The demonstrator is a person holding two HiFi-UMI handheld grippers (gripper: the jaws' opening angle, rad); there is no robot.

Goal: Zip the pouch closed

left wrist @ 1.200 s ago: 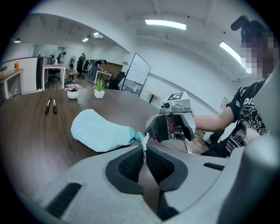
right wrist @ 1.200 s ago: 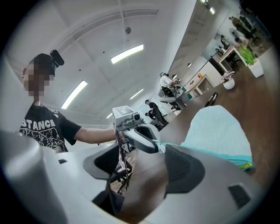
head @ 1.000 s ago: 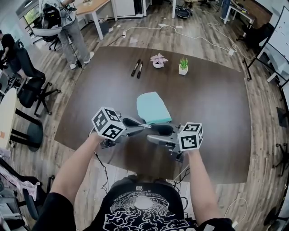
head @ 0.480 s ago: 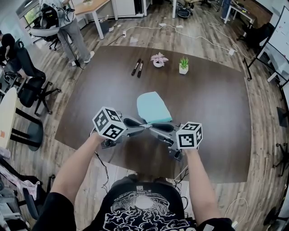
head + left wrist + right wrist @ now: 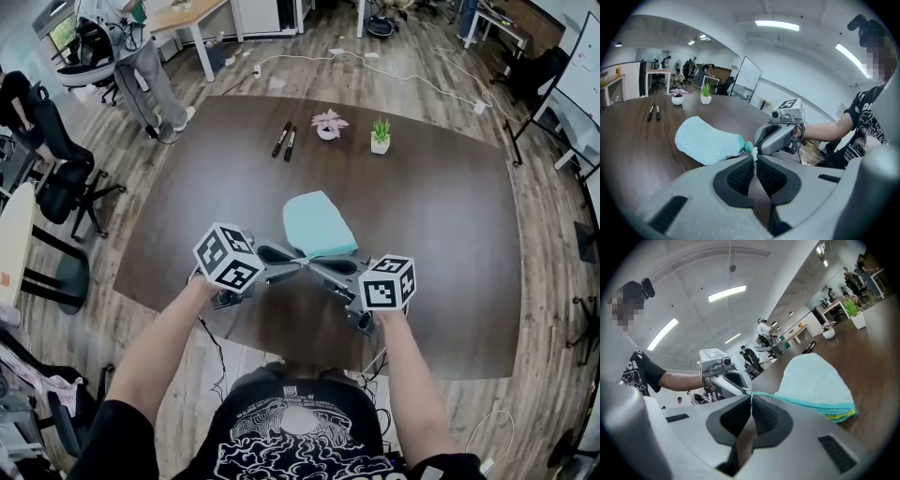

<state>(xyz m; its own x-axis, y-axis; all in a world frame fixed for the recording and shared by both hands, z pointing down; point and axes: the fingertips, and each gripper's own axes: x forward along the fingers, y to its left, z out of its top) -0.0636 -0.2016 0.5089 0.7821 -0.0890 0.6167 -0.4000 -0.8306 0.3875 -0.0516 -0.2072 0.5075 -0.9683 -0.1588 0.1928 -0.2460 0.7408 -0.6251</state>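
Closing of the right gripper (image 5: pixel 751 397): its jaws have just come together and now stand fully shut, with the teal zip line running out from between the tips.
Right grip, contents: the near end of the pale turquoise fabric pouch (image 5: pixel 319 223), pinched at the zip. Whether the pull tab itself lies between the pads cannot be made out.
Left gripper (image 5: pixel 753 159): jaws pressed together on a small pale tab at the same near corner of the pouch. It serves as the anchor.
Pouch position: flat on the dark brown wooden table (image 5: pixel 441 234), just beyond both grippers, its near end lifted slightly to where the two sets of tips meet.
Zip condition: teal teeth show along the edge facing the right gripper, with a yellow trace at the far corner. Judged not yet drawn shut.
Meaning for the task: both holds appear to be in place, so setting up is finished. The next step would be to draw the right gripper along the zip while the left holds the corner.
Risk: if the right pads hold only fabric, the pouch will stretch or slide and the zip will not run.
Difference from a second ago: the right jaws then stood apart short of the pouch corner, and its marker cube sat slightly further right and higher.
Unchanged: the left gripper and the pouch.
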